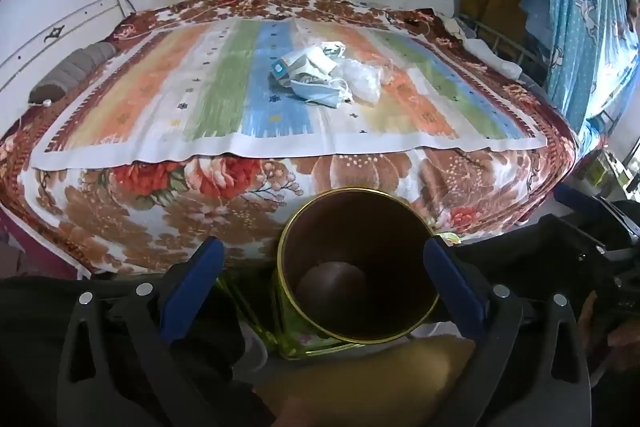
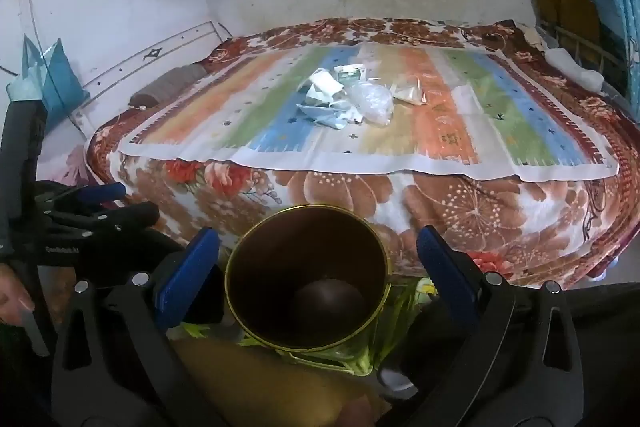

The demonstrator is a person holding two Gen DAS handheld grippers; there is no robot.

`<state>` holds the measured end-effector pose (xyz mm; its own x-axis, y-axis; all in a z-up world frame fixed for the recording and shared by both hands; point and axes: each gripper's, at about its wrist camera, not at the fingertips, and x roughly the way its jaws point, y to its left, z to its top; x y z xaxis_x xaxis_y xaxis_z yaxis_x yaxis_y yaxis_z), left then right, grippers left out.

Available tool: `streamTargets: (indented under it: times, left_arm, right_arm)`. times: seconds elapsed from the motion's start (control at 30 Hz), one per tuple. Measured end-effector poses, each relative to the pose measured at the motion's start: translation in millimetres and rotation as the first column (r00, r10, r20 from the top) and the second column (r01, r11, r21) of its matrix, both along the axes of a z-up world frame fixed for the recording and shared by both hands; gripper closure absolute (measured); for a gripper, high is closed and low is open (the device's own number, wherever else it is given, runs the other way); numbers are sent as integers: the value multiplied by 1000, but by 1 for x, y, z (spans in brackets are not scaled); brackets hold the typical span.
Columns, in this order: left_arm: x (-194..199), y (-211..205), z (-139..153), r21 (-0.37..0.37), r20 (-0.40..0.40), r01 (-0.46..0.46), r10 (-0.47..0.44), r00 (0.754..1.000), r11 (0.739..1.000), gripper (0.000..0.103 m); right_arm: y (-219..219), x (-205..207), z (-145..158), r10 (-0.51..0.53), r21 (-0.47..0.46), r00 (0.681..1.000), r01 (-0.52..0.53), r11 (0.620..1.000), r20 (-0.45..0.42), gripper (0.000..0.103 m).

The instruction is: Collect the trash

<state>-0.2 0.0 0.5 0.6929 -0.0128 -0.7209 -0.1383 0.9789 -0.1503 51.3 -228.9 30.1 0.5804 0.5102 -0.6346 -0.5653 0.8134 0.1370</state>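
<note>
A pile of trash (image 1: 320, 75) lies on the striped mat in the middle of the bed: blue face masks, white paper and a clear plastic bag; the pile also shows in the right wrist view (image 2: 344, 99). A round bin with a gold rim (image 1: 356, 267), dark and empty inside, stands on the floor in front of the bed; the bin shows in the right wrist view (image 2: 308, 279) too. My left gripper (image 1: 324, 267) is open and empty above the bin. My right gripper (image 2: 318, 255) is open and empty above the bin, far from the trash.
The bed carries a floral blanket (image 1: 160, 211) under a striped mat (image 1: 224, 99). A grey rolled pillow (image 1: 72, 71) lies at the bed's left. Blue curtain (image 1: 588, 27) and hanging clothes are at the right. A white wall stands behind the bed.
</note>
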Motion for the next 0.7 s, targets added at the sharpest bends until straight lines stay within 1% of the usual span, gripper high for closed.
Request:
streamTargets:
  times: [0.03,0.07,0.1,0.13,0.2,0.3,0.4,0.43,0.5,0.53,0.6,0.7]
  left_arm:
    - [0,0,1,-7,4,9,-9,1000,1000,6]
    - [-1,1,1,-13,9,16,-16,1000,1000,6]
    - [-1,2,1,-16,11,18,-18,1000,1000,6]
    - [5,3,0,1,-9,20,-20,1000,1000,6]
    - [1,-8,4,53,25,28,-29,999,998,6]
    - [4,-18,5,71,29,29,-31,999,997,6]
    - [8,-9,0,-3,-1,38,-38,999,999,6]
    - [8,-2,-2,-27,-3,27,-27,1000,999,6]
    - [6,0,-1,-41,15,21,-21,1000,999,6]
    - [6,-1,-1,-45,20,28,-28,999,999,6]
    - [6,-7,-3,-14,12,44,-43,999,999,6]
    - [8,-12,-6,1,4,68,-68,998,998,6]
  right_arm:
    - [-3,5,3,-8,19,1000,9,1000,-9,9]
    - [-2,3,3,-12,26,1000,12,1000,3,9]
    - [0,4,2,-14,24,1000,14,1000,-5,9]
    - [2,1,-1,-17,17,1000,17,1000,8,9]
    - [4,0,-1,-16,17,1000,16,1000,9,9]
    - [7,-3,-5,-4,-1,1000,4,1000,16,9]
    - [8,-4,-4,7,-14,1000,-7,1000,15,9]
    - [9,-5,-4,8,-15,1000,-7,1000,18,9]
    - [9,-5,-3,10,-16,1000,-10,1000,16,9]
    - [9,-5,-3,13,-19,1000,-13,1000,14,9]
    - [8,-5,-4,15,-18,1000,-15,1000,7,9]
    - [8,-5,-4,15,-14,1000,-15,1000,1,9]
